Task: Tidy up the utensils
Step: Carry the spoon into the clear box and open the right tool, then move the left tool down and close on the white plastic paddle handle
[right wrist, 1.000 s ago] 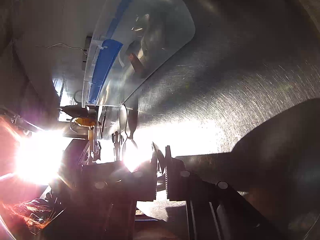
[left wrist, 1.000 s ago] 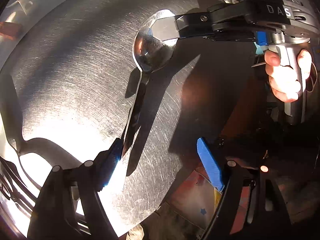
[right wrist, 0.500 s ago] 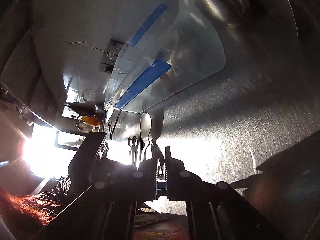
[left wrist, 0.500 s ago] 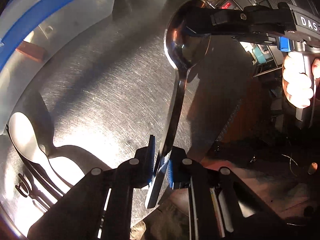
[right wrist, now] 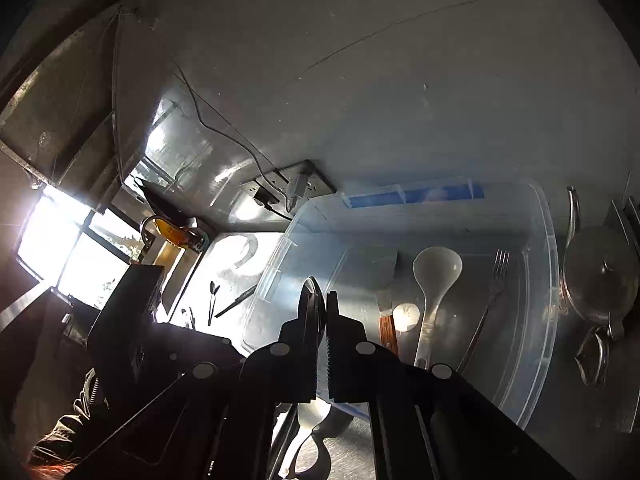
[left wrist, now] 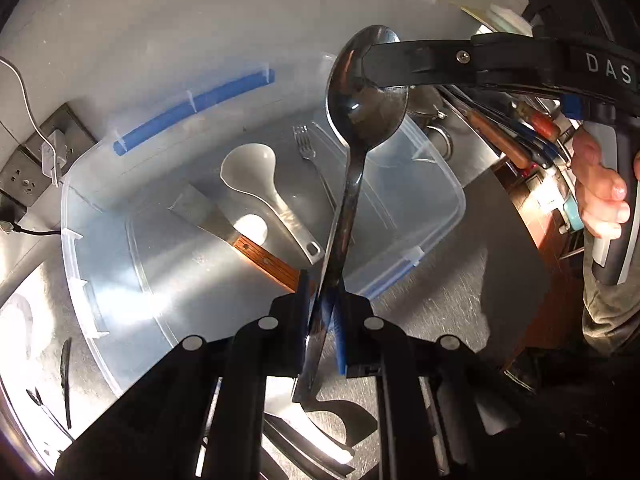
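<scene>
A large steel serving spoon [left wrist: 366, 92] hangs in the air over a clear plastic bin [left wrist: 452, 184]. My left gripper [left wrist: 322, 304] is shut on the spoon's handle between its blue pads. My right gripper [left wrist: 370, 68] comes in from the right, and its jaws are closing tighter on the rim of the spoon's bowl. In the right wrist view that gripper [right wrist: 324, 308] shows a thin edge of the bowl [right wrist: 316, 308] between its fingers. Inside the bin [right wrist: 554, 264] lie a pale ladle [left wrist: 252, 176], a wooden-handled spatula [left wrist: 208, 216] and a fork [left wrist: 310, 152].
Small utensils [left wrist: 66, 376] lie on the steel table left of the bin. A wall outlet [left wrist: 36, 160] with a cable sits behind it. A metal pot with a lid [right wrist: 596, 284] stands to the bin's right. Knives [left wrist: 504, 140] lie beyond the table's right edge.
The left gripper shut on the spoon's handle. Both grippers then lifted the spoon off the table and carried it over the bin, which now fills the views.
</scene>
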A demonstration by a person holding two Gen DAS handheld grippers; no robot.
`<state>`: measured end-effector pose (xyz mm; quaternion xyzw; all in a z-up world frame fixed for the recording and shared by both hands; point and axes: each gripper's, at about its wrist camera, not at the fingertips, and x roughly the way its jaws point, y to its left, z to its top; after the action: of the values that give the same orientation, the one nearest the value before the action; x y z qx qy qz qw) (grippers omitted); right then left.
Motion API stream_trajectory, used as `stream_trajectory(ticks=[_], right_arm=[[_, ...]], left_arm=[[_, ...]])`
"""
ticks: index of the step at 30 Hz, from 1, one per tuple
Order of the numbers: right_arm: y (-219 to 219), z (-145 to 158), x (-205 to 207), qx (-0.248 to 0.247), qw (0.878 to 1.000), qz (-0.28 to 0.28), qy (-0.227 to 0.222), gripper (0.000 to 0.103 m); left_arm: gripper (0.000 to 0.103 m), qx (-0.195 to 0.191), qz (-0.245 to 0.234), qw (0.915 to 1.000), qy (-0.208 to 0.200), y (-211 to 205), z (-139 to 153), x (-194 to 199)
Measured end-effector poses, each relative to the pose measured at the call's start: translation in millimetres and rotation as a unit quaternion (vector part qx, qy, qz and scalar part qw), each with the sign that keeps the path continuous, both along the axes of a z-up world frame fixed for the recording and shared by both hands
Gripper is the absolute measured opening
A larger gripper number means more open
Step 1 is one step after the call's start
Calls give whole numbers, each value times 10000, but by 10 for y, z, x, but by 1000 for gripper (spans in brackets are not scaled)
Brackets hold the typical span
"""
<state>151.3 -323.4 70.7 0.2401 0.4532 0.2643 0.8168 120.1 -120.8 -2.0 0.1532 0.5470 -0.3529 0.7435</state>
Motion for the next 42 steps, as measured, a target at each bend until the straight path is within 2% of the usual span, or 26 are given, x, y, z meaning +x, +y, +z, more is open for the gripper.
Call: stream_trajectory(ticks=[4,8,10,11,12,14,15,18,20,21,22,23,24,25,26,28,30,31,32,35,39,42], right_arm=[[176,-551,639,-122,9974,71,709,5],[216,-1218,948,-159,9889,-4,1474,5],[253,-1489,1057,-345,9823,-94,1840,5],[254,-1598,1101,-488,9788,-121,1984,6],[251,-1702,1133,-640,9748,-173,2129,5],[239,-1863,1164,-665,9687,-181,2386,4],[248,-1889,1163,-799,9674,-193,2395,4],[272,-1948,1179,-1061,9626,-239,2481,7],[295,-1920,1164,-1404,9592,-276,2438,10],[306,-1862,1139,-1502,9596,-300,2359,15],[308,-1764,1103,-1497,9632,-279,2213,29],[303,-1630,1066,-1494,9677,-263,2011,43],[293,-1473,996,-1507,9716,-269,1802,47],[283,-1286,902,-1537,9753,-289,1561,48],[278,-1075,777,-1520,9797,-286,1273,48],[297,-642,435,-1160,9904,-92,744,48],[407,-342,38,-838,9953,310,370,51],[480,-240,-196,-726,9959,505,191,61],[565,-188,-420,-641,9954,714,57,66],[962,-345,-956,-551,9893,1337,170,66],[1363,-1014,-1407,-492,9790,1716,982,66],[1407,-1559,-1462,-353,9752,1332,1730,63]], left_arm=[[10,455,371,9962,640,29,-466,680],[11,1040,410,9866,1185,3,-1084,908],[16,1343,367,9790,1490,-20,-1330,972],[28,1486,288,9748,1637,-37,-1436,993],[48,1591,172,9720,1719,-58,-1509,991],[66,1678,34,9733,1565,-78,-1546,964],[66,1701,26,9740,1498,-69,-1543,943],[66,1460,252,9803,1308,47,-1374,888],[66,1149,428,9874,1003,183,-1106,826],[66,964,535,9901,871,264,-955,771],[66,752,625,9923,765,354,-792,694],[66,529,701,9939,668,461,-649,625],[67,325,761,9950,557,564,-484,516],[70,136,812,9956,442,665,-324,396],[78,-59,879,9956,325,780,-170,253],[81,-463,932,9944,172,1052,48,-72],[85,-812,977,9916,243,1314,114,-324],[86,-936,1009,9899,338,1450,115,-460],[86,-966,1063,9886,448,1540,39,-620],[86,-786,1401,9820,995,1691,-394,-1022],[85,-768,1841,9613,1903,1777,-1151,-1381],[85,-745,1966,9552,2082,1722,-1429,-1525]])
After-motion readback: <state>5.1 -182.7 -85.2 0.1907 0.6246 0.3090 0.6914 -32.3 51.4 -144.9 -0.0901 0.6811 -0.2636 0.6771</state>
